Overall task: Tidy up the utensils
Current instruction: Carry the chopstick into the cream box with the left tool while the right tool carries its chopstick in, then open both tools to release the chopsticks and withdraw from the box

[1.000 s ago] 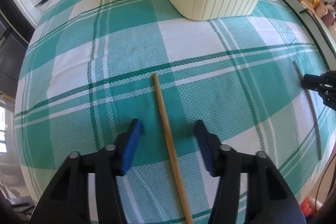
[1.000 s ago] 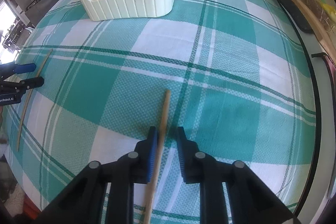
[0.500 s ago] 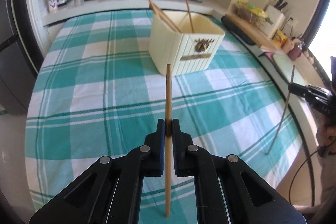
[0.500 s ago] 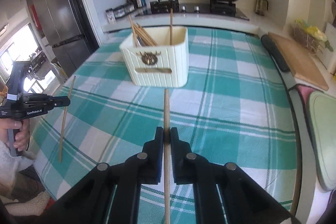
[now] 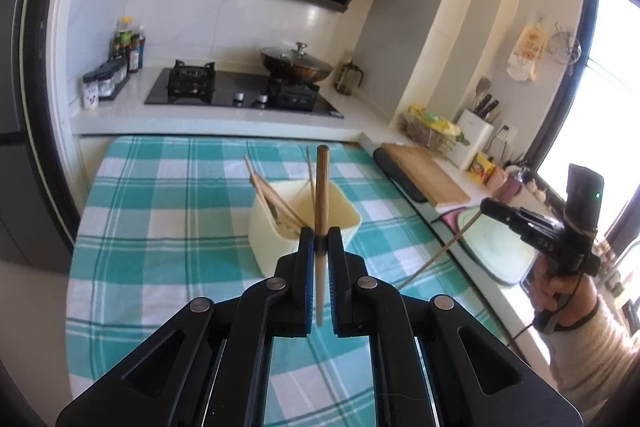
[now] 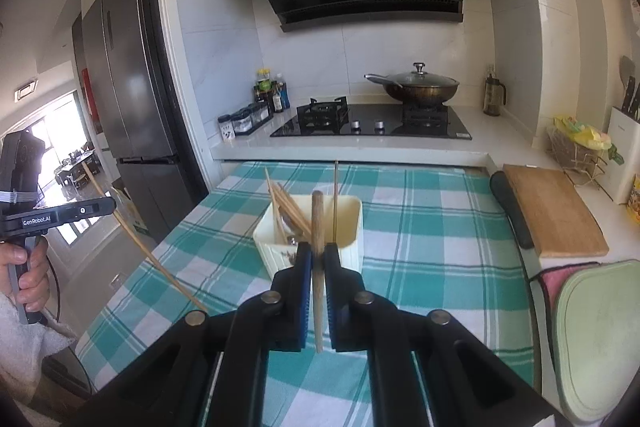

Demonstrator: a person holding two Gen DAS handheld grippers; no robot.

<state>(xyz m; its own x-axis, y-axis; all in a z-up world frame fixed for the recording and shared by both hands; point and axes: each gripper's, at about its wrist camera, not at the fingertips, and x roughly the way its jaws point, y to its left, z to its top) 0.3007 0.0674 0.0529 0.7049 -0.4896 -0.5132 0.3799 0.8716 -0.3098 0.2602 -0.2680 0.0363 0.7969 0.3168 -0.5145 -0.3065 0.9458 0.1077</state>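
Observation:
My left gripper (image 5: 320, 239) is shut on a wooden chopstick (image 5: 322, 187) and holds it upright, high above the checked cloth. My right gripper (image 6: 317, 251) is shut on a second wooden chopstick (image 6: 317, 219), also upright. Beyond both stands a cream utensil holder (image 5: 264, 247) (image 6: 352, 251) with several chopsticks (image 5: 276, 203) (image 6: 290, 209) leaning inside. In the left wrist view the right gripper (image 5: 486, 206) shows at the right edge with its chopstick (image 5: 436, 255) slanting down. In the right wrist view the left gripper (image 6: 112, 203) shows at the left with its chopstick (image 6: 152, 259).
A teal and white checked cloth (image 6: 432, 227) covers the table. Behind it runs a counter with a gas hob (image 6: 372, 123), a lidded wok (image 6: 418, 87) and bottles. A wooden cutting board (image 6: 552, 211) and a green board (image 6: 600, 339) lie at the right, a fridge (image 6: 128, 75) at the left.
Both grippers shut on chopsticks that lay flat on the cloth and lifted them. Both views rose and tilted up from the cloth toward the holder and the kitchen wall.

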